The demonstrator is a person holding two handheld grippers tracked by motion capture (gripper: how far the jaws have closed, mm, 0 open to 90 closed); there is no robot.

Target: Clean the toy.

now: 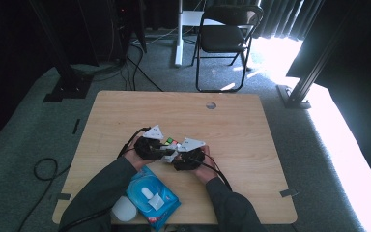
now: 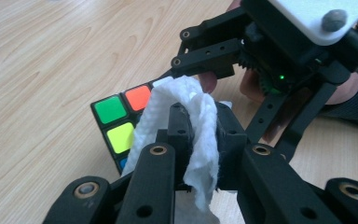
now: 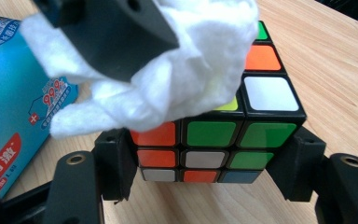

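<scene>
The puzzle cube sits at the centre of the table, clamped by its two sides in the right gripper, jaws spread to the cube's width; the left gripper is pinched tight on a white wipe laid over the cube's top. If the wipe drags hard, I reckon the cube could twist loose, or a layer turn; the wipe could also slip out.

The bench is pale wood-grain laminate, smooth and matt. The Rubik's cube is glossy black plastic with shiny coloured stickers. The wet wipe looks soft, fibrous and embossed. The wipes pack is glossy blue film.
</scene>
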